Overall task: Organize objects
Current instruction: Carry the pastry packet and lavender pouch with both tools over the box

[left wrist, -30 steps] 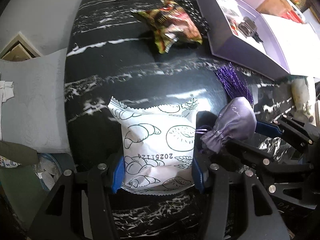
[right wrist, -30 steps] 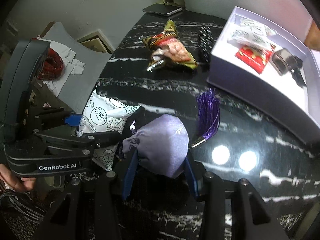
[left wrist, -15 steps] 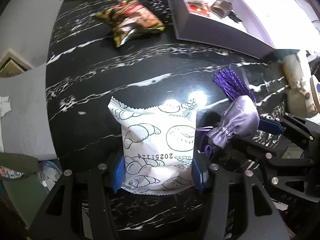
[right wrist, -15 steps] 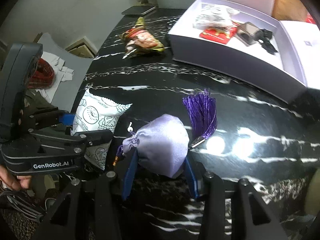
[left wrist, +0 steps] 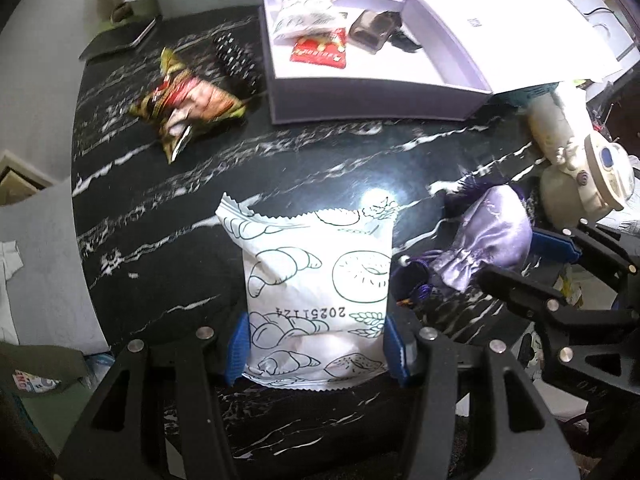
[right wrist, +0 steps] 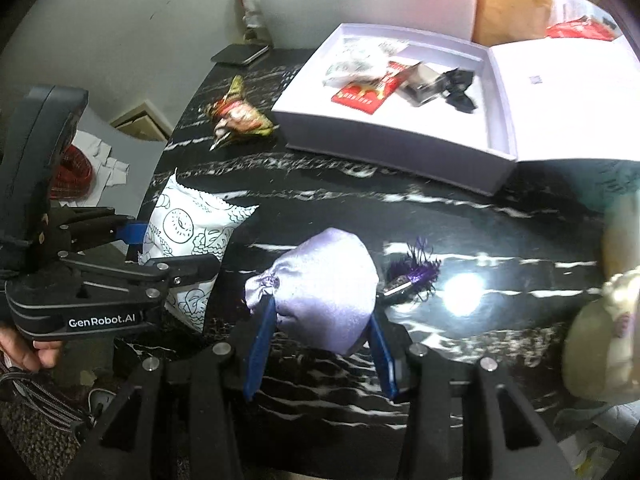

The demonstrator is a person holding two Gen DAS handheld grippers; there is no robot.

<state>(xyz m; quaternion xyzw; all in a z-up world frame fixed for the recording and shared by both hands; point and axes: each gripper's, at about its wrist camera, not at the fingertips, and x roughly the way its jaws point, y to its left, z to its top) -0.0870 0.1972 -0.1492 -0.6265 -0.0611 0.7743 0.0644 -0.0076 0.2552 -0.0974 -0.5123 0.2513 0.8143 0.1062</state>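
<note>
My left gripper point(left wrist: 316, 354) is shut on a white snack packet point(left wrist: 316, 276) printed with bread drawings, held above the black marble table point(left wrist: 280, 160). My right gripper point(right wrist: 320, 356) is shut on a lilac satin pouch point(right wrist: 324, 292) with a purple tassel point(right wrist: 416, 274) hanging beside it. The pouch also shows in the left wrist view point(left wrist: 488, 240), and the packet in the right wrist view point(right wrist: 192, 232). An open lilac box point(left wrist: 376, 92) stands at the far side, holding a white packet, a red packet and a dark gadget.
A crumpled red-green snack bag point(left wrist: 188, 108), a black beaded item point(left wrist: 236, 62) and a dark phone point(left wrist: 120, 38) lie left of the box. A cream toy figure point(left wrist: 580, 172) stands at the table's right edge. The box lid point(right wrist: 568, 92) lies open to the right.
Both grippers have risen and tilted with their loads, so the box is now closer to centre and more in view. The tassel has lifted off the table and hangs.
</note>
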